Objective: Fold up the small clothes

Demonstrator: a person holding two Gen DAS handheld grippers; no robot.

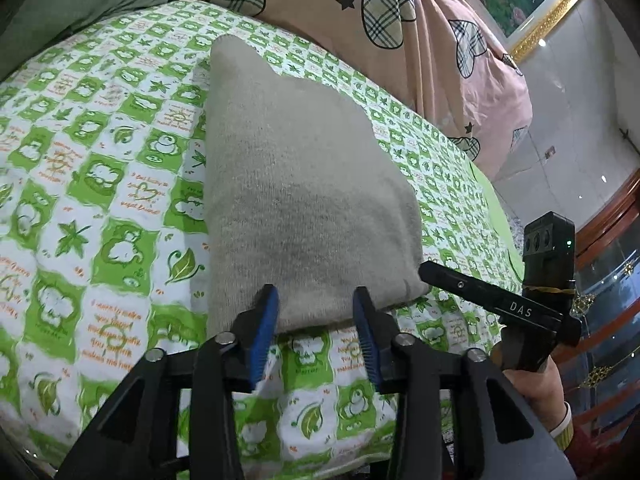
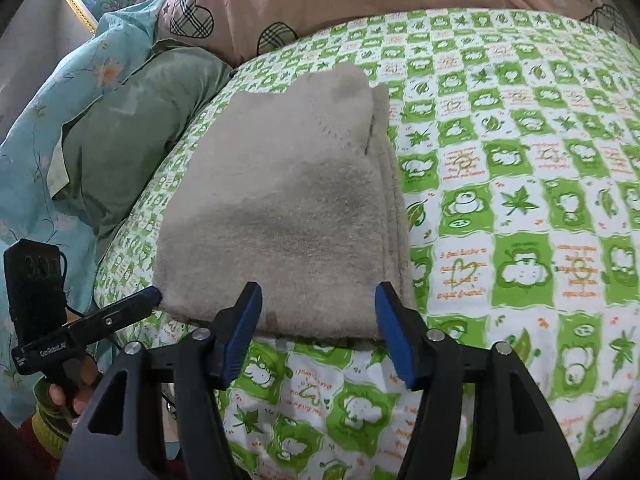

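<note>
Item: folded grey knit garment (image 1: 304, 184), long axis away from me, near bed edge | my left gripper (image 1: 316, 312) and right gripper (image 2: 316, 312): parted, empty, at its near hem.

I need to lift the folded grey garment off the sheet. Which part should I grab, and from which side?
Take the grey garment by its near folded edge, coming in low from the front, where both grippers already face it. That edge looks thick and rounded and sits raised off the green patterned sheet. The stacked layers along its right side would probably separate.
</note>
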